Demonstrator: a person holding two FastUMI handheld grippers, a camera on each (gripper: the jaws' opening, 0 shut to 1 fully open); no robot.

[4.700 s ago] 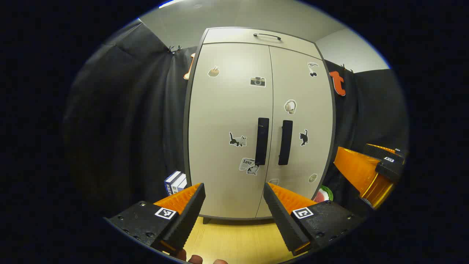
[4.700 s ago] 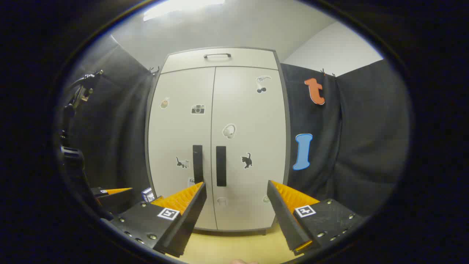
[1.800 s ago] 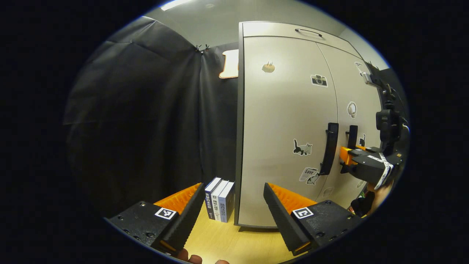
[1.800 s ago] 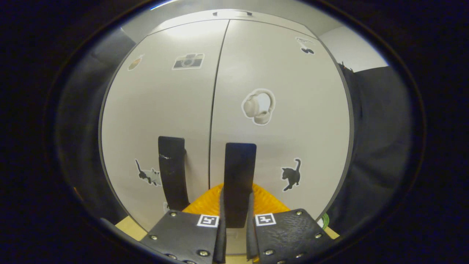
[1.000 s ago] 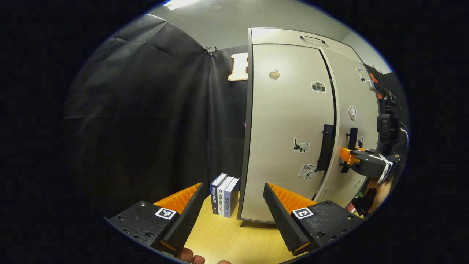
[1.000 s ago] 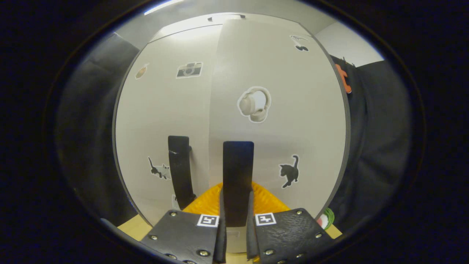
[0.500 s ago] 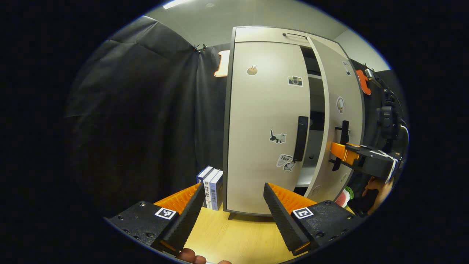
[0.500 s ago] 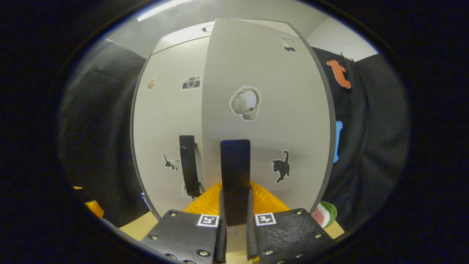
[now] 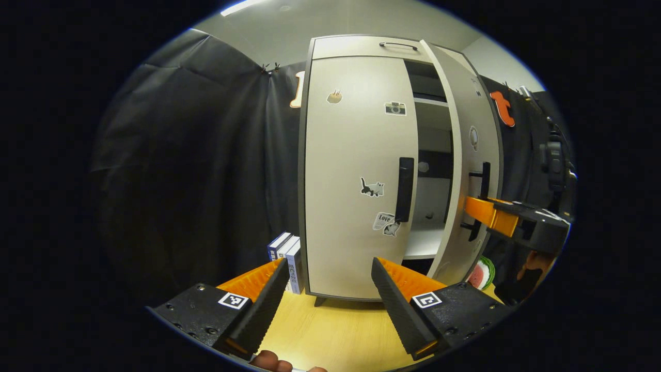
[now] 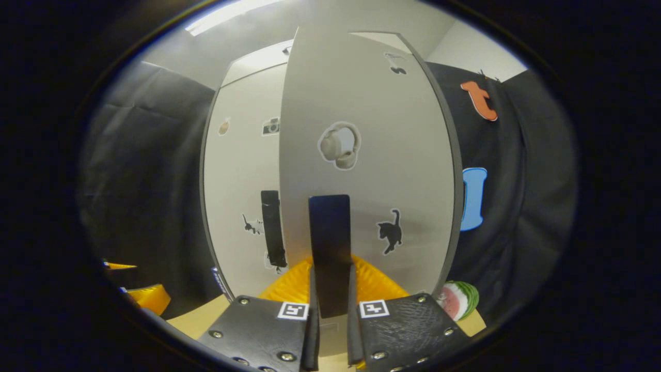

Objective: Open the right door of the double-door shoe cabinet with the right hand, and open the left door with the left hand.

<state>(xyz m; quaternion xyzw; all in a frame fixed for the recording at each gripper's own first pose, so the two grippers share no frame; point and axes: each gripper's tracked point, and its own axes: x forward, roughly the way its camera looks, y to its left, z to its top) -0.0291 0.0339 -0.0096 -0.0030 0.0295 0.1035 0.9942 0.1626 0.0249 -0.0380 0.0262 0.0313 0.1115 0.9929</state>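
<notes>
- Right gripper view: we see the right hand-held gripper at bottom centre, both fingers clamped on the right door handle, a black vertical bar.
- We see the right door swung partly outward at centre frame. Its free edge overlaps the left door behind it.
- The left door handle stands left of centre on the left door, which lies flush with the shoe cabinet.
- Left gripper view: we see the left hand-held gripper at bottom centre, fingers spread wide and grasping nothing, well apart from the cabinet front.
- In this view the left door sits at centre frame and the right door stands ajar at right of centre, exposing a shelf inside.
- The right hand-held gripper appears at the right edge, on the right door handle.
- Books stand just beside the cabinet's left side on the yellow worktop.
- A watermelon-slice object lies at lower right, near the right door.
</notes>
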